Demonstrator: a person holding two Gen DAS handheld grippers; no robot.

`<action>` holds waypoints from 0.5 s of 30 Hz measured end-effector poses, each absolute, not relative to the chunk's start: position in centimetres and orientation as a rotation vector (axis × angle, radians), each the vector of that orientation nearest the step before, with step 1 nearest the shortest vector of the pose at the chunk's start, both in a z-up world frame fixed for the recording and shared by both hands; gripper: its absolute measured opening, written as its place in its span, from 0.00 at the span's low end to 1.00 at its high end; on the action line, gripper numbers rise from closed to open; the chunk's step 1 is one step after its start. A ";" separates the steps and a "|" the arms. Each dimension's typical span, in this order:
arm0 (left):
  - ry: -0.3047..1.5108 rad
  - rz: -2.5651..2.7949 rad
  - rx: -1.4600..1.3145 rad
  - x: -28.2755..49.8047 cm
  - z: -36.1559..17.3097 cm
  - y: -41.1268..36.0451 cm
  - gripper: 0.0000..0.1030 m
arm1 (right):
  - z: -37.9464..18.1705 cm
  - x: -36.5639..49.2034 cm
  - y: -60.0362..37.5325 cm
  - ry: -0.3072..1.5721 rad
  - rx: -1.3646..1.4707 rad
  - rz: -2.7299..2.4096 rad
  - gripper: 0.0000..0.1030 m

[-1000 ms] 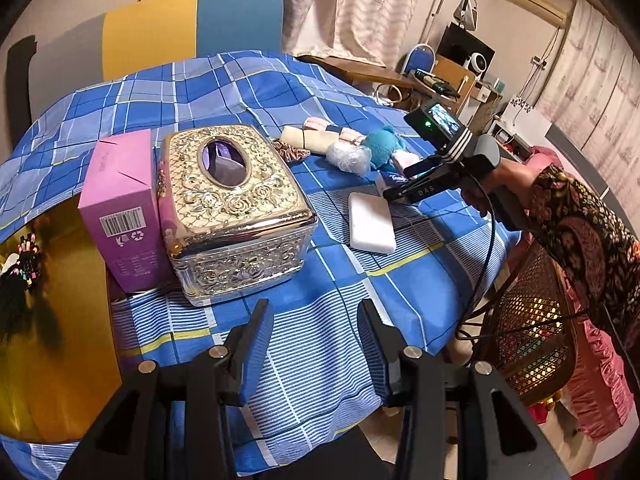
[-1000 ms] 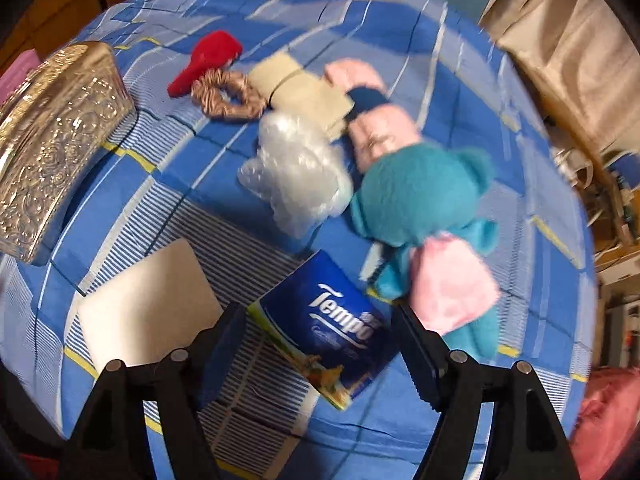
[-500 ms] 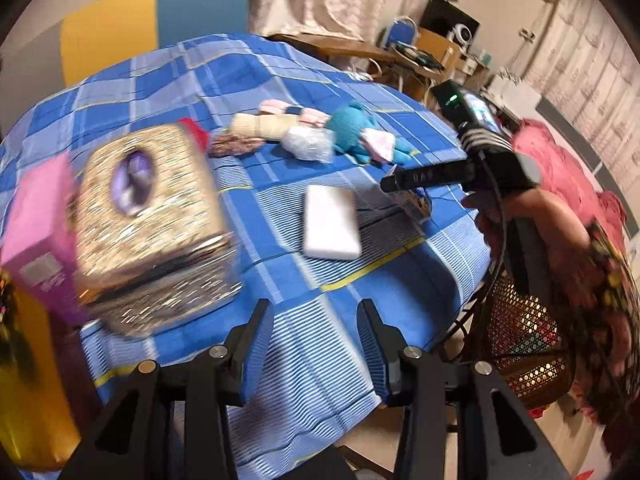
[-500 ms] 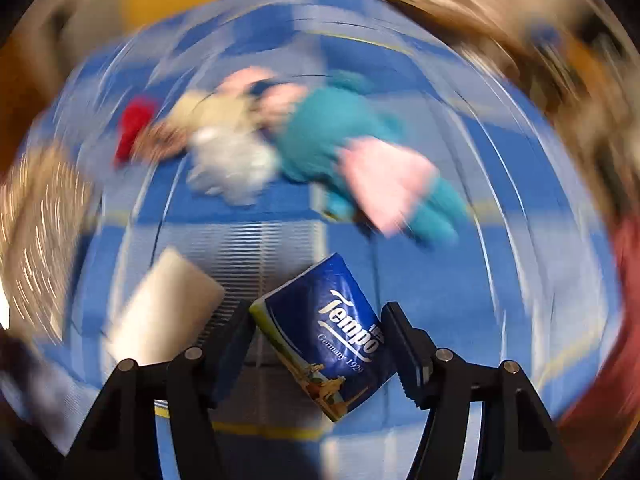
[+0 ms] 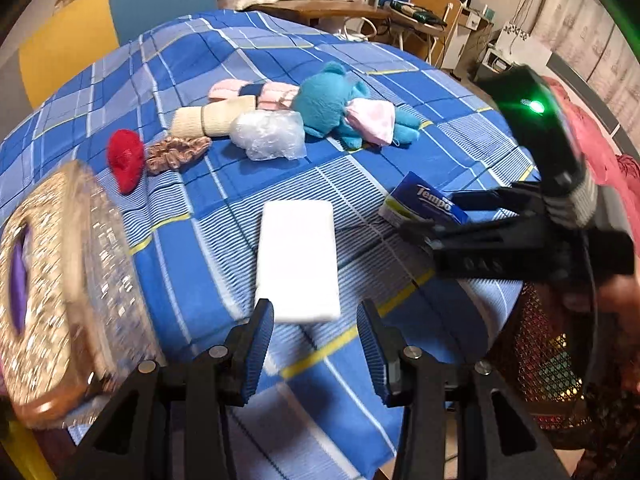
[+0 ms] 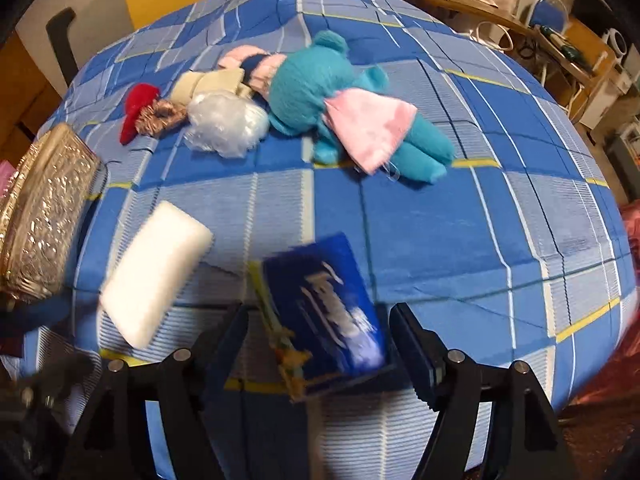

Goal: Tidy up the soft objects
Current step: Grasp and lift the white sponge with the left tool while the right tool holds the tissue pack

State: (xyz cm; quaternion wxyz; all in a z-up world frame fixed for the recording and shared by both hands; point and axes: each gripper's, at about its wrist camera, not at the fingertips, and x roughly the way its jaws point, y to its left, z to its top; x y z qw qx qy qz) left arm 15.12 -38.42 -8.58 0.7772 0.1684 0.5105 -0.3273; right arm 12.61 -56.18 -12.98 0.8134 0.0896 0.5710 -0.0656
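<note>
A blue Tempo tissue pack [image 6: 324,312] lies on the blue checked tablecloth between the fingers of my right gripper [image 6: 320,344], whose jaws stand open around it; it also shows in the left wrist view [image 5: 424,204]. A white sponge block [image 5: 298,256] lies just ahead of my open, empty left gripper [image 5: 316,344]. Farther back lie a teal plush bear [image 6: 320,88] with a pink cloth [image 6: 368,124], a clear plastic bundle [image 6: 226,122], cream and pink rolled cloths [image 5: 216,120], a brown scrunchie [image 5: 176,154] and a red soft piece [image 5: 126,158].
An ornate golden tissue box [image 5: 56,280] stands at the left near the table edge. My right gripper's body [image 5: 532,232] reaches in from the right. A wicker basket [image 5: 548,352] sits beyond the table's right edge. Chairs and furniture stand behind.
My left gripper has swung right, from the golden box toward the white sponge. My right gripper has opened wider around the tissue pack, which now lies tilted and blurred between the fingers.
</note>
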 end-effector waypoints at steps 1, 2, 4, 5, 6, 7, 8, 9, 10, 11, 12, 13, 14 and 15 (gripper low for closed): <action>1.097 -0.699 0.378 15.4 -8.8 -38.8 0.42 | -13.0 12.5 -56.2 1.225 0.183 -0.139 0.58; 1.096 -0.702 0.382 15.7 -9.0 -39.2 0.42 | -13.0 12.4 -56.2 1.228 0.177 -0.142 0.58; 1.101 -0.685 0.382 16.3 -9.4 -39.7 0.42 | -12.6 12.4 -56.3 1.212 0.185 -0.153 0.57; 1.106 -0.683 0.382 16.7 -9.8 -40.0 0.42 | -12.8 13.3 -56.3 1.199 0.189 -0.154 0.57; 1.108 -0.682 0.386 16.9 -10.0 -40.2 0.42 | -12.4 13.0 -56.6 1.180 0.207 -0.162 0.56; 1.110 -0.678 0.389 17.1 -10.3 -40.4 0.42 | -12.1 12.9 -56.9 1.163 0.224 -0.168 0.56; 1.107 -0.686 0.393 17.2 -10.6 -40.7 0.42 | -11.7 12.8 -57.3 1.139 0.246 -0.173 0.56; 1.102 -0.694 0.403 17.3 -10.7 -40.9 0.42 | -11.4 12.9 -57.6 1.123 0.267 -0.175 0.55; 1.096 -0.692 0.416 17.4 -11.0 -41.0 0.42 | -11.2 12.7 -57.9 1.109 0.288 -0.175 0.55; 1.096 -0.696 0.417 17.6 -11.3 -41.1 0.42 | -11.2 12.9 -57.9 1.100 0.306 -0.175 0.55; 1.097 -0.709 0.415 17.6 -11.5 -41.3 0.43 | -11.0 12.8 -58.2 1.089 0.330 -0.176 0.54; 1.089 -0.713 0.424 17.7 -11.7 -41.4 0.44 | -10.9 12.7 -58.4 1.083 0.342 -0.177 0.54; 1.070 -0.700 0.443 17.7 -11.8 -41.6 0.44 | -11.0 13.0 -58.4 1.078 0.354 -0.179 0.54; 1.065 -0.697 0.445 17.8 -11.9 -41.6 0.45 | -11.0 13.0 -58.5 1.075 0.366 -0.180 0.54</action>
